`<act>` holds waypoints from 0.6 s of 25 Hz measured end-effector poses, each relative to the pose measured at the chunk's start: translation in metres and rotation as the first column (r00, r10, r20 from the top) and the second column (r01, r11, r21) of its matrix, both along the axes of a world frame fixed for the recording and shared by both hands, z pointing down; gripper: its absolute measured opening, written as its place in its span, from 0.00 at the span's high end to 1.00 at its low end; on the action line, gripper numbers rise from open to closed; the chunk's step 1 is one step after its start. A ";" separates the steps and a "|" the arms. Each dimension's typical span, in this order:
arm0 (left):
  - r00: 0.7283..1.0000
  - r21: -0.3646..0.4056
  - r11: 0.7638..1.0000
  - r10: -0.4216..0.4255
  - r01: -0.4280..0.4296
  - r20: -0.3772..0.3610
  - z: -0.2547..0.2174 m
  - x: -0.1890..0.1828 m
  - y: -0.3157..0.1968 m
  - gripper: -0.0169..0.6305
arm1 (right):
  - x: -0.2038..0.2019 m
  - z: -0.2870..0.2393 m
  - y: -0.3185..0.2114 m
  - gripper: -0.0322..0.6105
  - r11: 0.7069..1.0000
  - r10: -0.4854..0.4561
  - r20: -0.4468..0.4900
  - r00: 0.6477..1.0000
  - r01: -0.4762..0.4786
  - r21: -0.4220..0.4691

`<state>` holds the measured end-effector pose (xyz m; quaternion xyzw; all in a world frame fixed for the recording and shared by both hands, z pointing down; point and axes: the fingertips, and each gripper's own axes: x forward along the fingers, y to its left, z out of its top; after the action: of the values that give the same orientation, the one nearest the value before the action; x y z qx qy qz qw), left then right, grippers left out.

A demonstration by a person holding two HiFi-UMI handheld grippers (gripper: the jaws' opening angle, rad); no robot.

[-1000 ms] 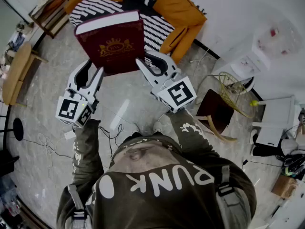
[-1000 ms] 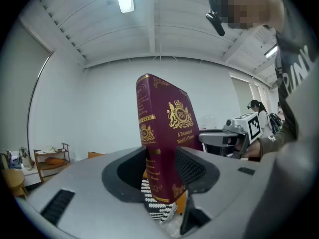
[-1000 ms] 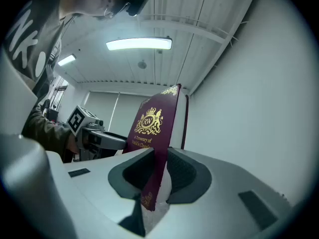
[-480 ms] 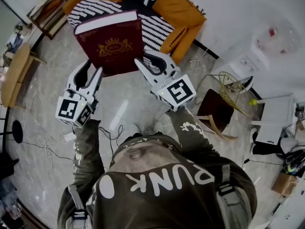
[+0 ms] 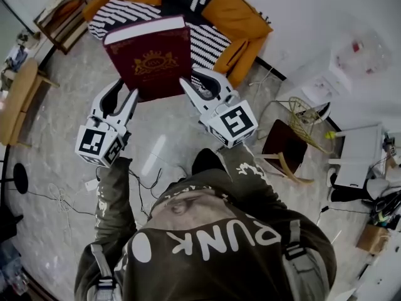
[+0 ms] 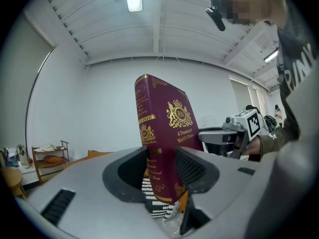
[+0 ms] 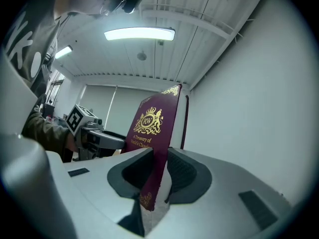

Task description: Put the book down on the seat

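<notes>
**Both grippers hold maroon book up in front of striped seat**

Currently the book is off the ground, gripped at its two near corners, cover facing the head camera and white page block along its far edge; in the head view its far part overlaps the seat, so it is not yet lying there; seat is an orange armchair with a black-and-white striped cover.

Left gripper is clamped on the book's near left corner; in the left gripper view its jaws stand narrow, pressed on the spine end of the book; left gripper holds nothing else.

Right gripper is clamped on the near right corner; right gripper view shows the jaws narrow on the lower edge, cover and pages between them; book, right gripper.

Writing: gold crest with "RW" on the front cover, then "A Treasury of World's Classics" under it, legible in both gripper views; smaller gold crest and lettering on the spine too small to read; person's dark top reads "PUNK" in white, upside-down in the head view; each gripper carries a black-and-white square marker cube.

Around: grey tiled floor; wooden chair and wire basket at right; wooden shelf and round wooden table at left; loose cables on the floor.
</notes>
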<state>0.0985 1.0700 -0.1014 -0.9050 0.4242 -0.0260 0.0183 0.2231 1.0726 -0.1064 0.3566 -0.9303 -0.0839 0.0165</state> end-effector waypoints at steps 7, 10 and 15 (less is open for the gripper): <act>1.000 -0.007 1.000 -0.011 0.011 0.001 0.001 -0.007 -0.039 0.71 | -0.007 0.003 -0.039 0.80 1.000 0.000 0.004 1.000 0.000 -0.013; 1.000 -0.016 1.000 -0.022 0.022 0.006 0.001 -0.010 -0.076 0.71 | -0.010 0.003 -0.078 0.80 1.000 -0.010 0.011 1.000 0.010 -0.018; 0.999 -0.005 0.999 -0.043 0.043 0.020 0.015 -0.011 -0.116 0.71 | -0.010 0.019 -0.119 0.80 1.000 -0.028 0.022 0.999 0.028 -0.001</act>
<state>0.0879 0.9540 -0.0864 -0.8954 0.4433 -0.0367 0.0197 0.2127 0.9533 -0.0879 0.3443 -0.9355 -0.0794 0.0052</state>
